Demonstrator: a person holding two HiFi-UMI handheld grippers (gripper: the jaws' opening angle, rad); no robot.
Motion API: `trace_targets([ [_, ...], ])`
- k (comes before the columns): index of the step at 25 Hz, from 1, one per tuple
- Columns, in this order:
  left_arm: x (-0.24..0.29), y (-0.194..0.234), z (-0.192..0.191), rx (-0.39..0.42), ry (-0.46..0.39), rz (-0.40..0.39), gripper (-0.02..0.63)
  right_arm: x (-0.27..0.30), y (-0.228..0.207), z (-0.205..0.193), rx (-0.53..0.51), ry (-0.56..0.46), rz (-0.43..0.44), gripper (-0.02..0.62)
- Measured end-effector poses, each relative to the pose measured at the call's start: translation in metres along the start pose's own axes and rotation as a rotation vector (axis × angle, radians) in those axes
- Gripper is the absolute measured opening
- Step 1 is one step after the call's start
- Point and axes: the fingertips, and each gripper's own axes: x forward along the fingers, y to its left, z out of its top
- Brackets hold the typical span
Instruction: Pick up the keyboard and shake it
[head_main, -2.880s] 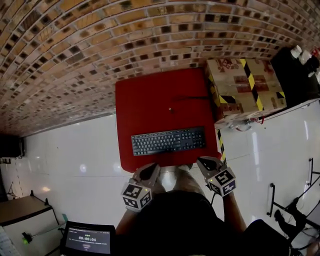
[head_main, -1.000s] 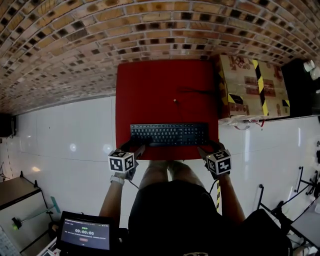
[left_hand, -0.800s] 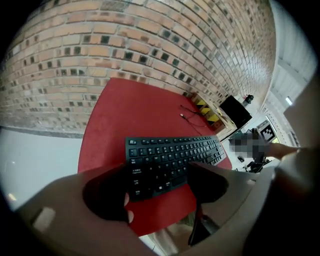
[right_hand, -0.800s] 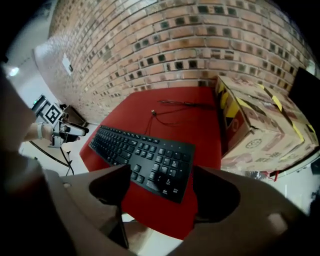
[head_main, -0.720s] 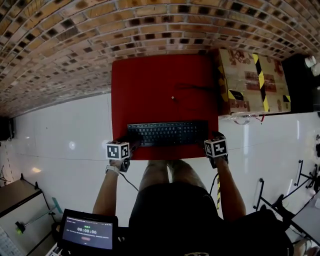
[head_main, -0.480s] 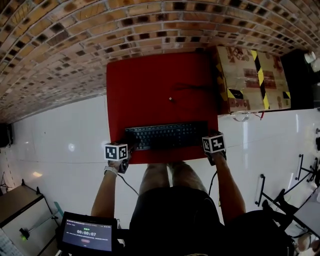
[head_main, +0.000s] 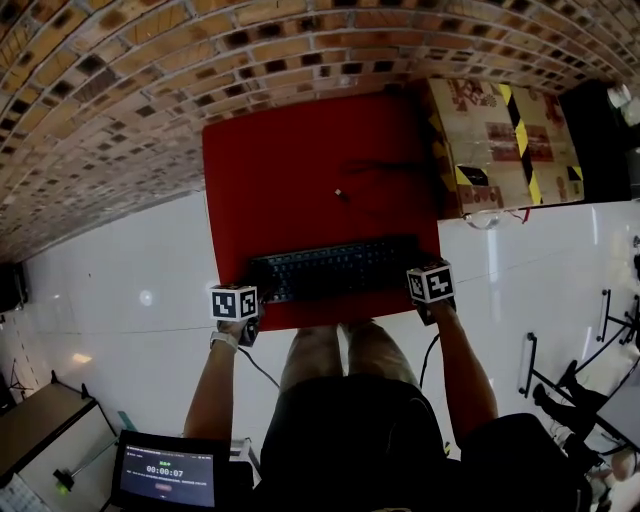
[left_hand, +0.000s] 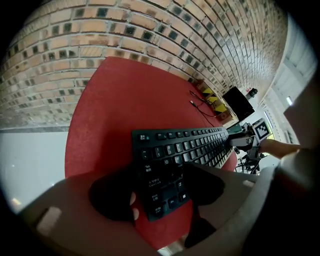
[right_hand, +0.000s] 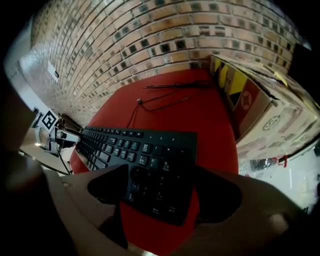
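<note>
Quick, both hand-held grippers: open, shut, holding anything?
Left hand-held gripper: open, jaws just closing slightly, astride the left end of the keyboard.
Right hand-held gripper: open, jaws just opened wide, astride its right end.

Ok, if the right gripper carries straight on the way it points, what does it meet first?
Most likely the number-pad end of the black plastic keyboard, already between the jaws of the right gripper, which have just been opening and stand apart. Under it is the red table.
</note>
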Motion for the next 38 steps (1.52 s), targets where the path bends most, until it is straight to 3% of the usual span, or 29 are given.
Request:
trace_targets([
  [5, -0.003, 0.002, 0.002, -0.021, -0.049, 0.007, 0.304, -0.008, 0.001, 0.003, 0.036, -0.086, 0.057, 0.355],
  [7, -0.009, -0.001, 0.005, -0.004, -0.100, 0.025, 0.302, -0.018, 0.000, 0.007, -0.011, -0.144, 0.016, 0.328],
  [12, -0.050, -0.026, 0.044, 0.043, -0.362, 0.048, 0.293, -0.070, 0.003, 0.049, -0.079, -0.432, -0.124, 0.316],
  [17, -0.107, -0.054, 0.090, 0.111, -0.580, 0.071, 0.295, -0.140, 0.019, 0.104, -0.150, -0.647, -0.180, 0.321],
  [21, -0.150, -0.077, 0.118, 0.163, -0.717, 0.070, 0.295, -0.187, 0.031, 0.138, -0.201, -0.767, -0.184, 0.324],
  [23, -0.169, -0.090, 0.129, 0.189, -0.768, 0.065, 0.295, -0.207, 0.037, 0.151, -0.214, -0.808, -0.186, 0.422],
  [25, -0.188, -0.098, 0.138, 0.196, -0.820, 0.070, 0.293, -0.228, 0.041, 0.163, -0.244, -0.850, -0.201, 0.418],
  [28, -0.215, -0.103, 0.148, 0.191, -0.888, 0.074, 0.293, -0.262, 0.054, 0.179, -0.316, -0.916, -0.208, 0.353],
  [32, -0.250, -0.117, 0.163, 0.232, -0.993, 0.073, 0.293, -0.298, 0.066, 0.193, -0.380, -0.990, -0.285, 0.351],
  [38, -0.309, -0.146, 0.192, 0.313, -1.169, 0.081, 0.291, -0.370, 0.089, 0.217, -0.436, -1.186, -0.344, 0.351],
])
